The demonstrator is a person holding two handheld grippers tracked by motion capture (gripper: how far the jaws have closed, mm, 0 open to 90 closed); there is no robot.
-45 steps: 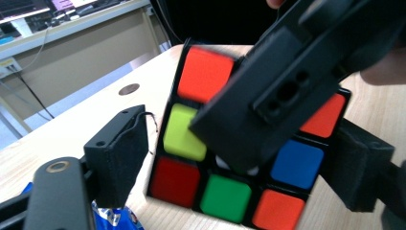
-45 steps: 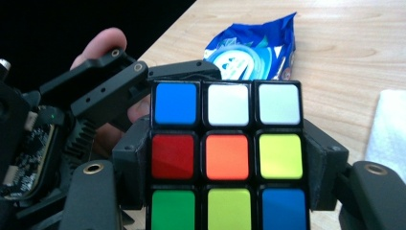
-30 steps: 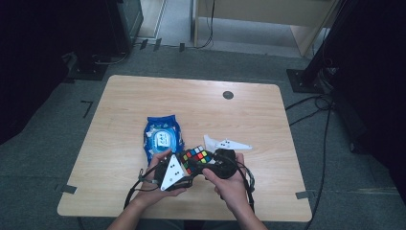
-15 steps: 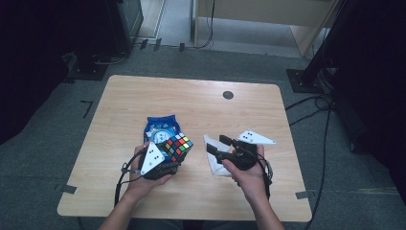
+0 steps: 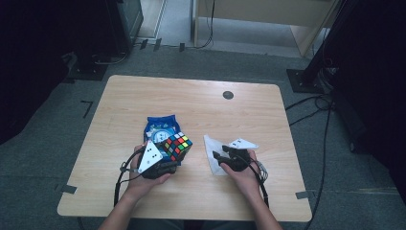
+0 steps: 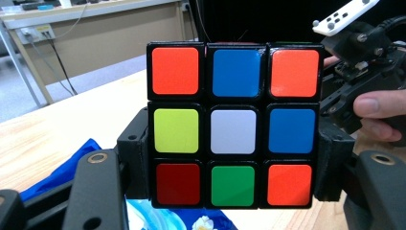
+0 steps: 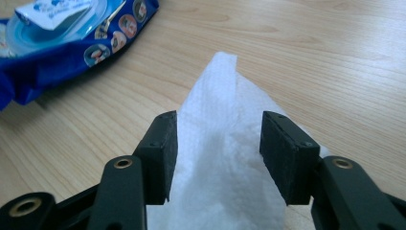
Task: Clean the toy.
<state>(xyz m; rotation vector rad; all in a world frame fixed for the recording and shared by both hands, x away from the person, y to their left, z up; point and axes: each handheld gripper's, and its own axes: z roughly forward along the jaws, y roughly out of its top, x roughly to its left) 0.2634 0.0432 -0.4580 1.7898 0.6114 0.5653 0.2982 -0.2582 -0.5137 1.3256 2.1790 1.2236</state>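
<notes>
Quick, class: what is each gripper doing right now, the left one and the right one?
Left gripper: shut on the puzzle cube.
Right gripper: open, jaws just been closing, astride the white wipe on the table, not yet pinching it.

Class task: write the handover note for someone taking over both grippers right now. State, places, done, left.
Left gripper: shut on the cube, held above the table near the blue wipe pack.
Right gripper: down at the white wipe, which lies flat on the table; jaws have just been closing, one on each side of a raised fold, pads not yet pressing.
Done: cube picked up, wipe out of the pack.
Left, probably: pinch the wipe, lift it and wipe the cube.
</notes>
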